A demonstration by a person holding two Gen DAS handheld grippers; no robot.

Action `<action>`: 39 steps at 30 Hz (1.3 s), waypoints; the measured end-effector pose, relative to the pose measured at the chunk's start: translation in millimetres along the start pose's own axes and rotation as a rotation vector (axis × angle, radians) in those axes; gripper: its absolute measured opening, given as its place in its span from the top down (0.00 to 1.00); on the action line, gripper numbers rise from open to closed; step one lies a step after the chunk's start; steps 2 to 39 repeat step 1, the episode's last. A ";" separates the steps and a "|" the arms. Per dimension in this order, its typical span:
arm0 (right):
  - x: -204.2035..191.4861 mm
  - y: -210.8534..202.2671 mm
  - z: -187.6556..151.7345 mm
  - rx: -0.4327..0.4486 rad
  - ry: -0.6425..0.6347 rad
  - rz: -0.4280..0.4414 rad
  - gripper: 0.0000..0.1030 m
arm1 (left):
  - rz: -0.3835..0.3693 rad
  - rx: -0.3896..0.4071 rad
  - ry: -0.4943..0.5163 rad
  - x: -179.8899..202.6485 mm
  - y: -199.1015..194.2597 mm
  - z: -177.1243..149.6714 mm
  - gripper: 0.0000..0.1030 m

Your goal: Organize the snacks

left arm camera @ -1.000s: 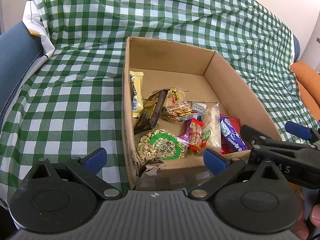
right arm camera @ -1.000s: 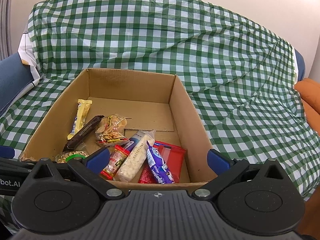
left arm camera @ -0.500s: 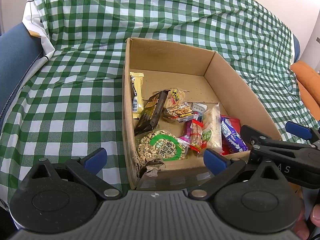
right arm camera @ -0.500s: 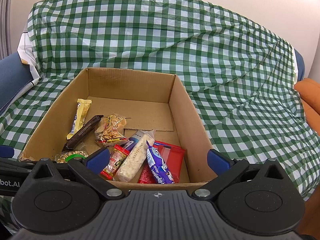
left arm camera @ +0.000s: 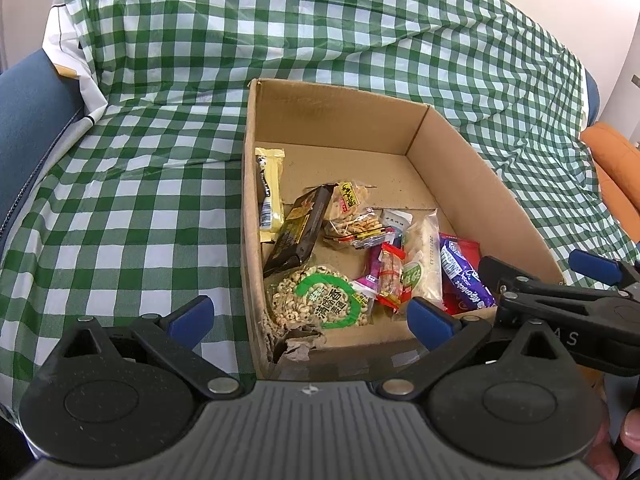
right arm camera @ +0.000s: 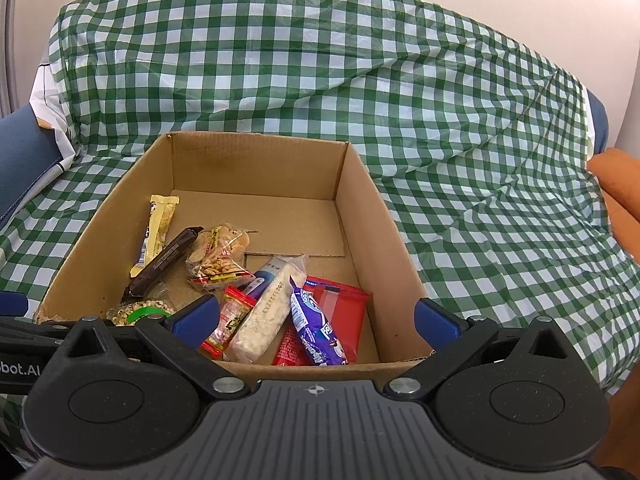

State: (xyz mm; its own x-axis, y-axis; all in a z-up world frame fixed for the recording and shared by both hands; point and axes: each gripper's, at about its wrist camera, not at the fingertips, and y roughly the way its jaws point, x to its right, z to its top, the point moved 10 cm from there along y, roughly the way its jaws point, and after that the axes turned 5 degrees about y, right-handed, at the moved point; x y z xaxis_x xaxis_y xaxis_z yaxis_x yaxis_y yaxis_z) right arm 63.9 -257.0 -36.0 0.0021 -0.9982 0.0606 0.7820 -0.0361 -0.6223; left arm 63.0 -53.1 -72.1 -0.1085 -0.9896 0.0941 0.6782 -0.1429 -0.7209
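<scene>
Both the left gripper (left arm camera: 310,318) and right gripper (right arm camera: 316,320) hover wide open and empty at the box's (right arm camera: 360,184) near wall; reaching in risks snagging that rim or pinching two overlapping packets (right arm camera: 264,312).

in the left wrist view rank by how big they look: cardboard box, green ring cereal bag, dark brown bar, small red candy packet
1. cardboard box
2. green ring cereal bag
3. dark brown bar, not much smaller
4. small red candy packet

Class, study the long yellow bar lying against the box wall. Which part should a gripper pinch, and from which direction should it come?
Probably from above, at the far end of the yellow bar: its near end is overlapped by the dark bar. It lies close along the box wall, so closing across its width looks tight; tilting away from that wall may help.
</scene>
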 end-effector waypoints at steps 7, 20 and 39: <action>1.1 0.8 -0.8 -0.005 0.003 0.000 0.01 | -0.001 -0.001 0.000 0.8 1.1 0.5 0.00; 1.1 0.8 -0.8 -0.005 0.003 0.000 0.01 | -0.001 -0.001 0.000 0.8 1.1 0.5 0.00; 1.1 0.8 -0.8 -0.005 0.003 0.000 0.01 | -0.001 -0.001 0.000 0.8 1.1 0.5 0.00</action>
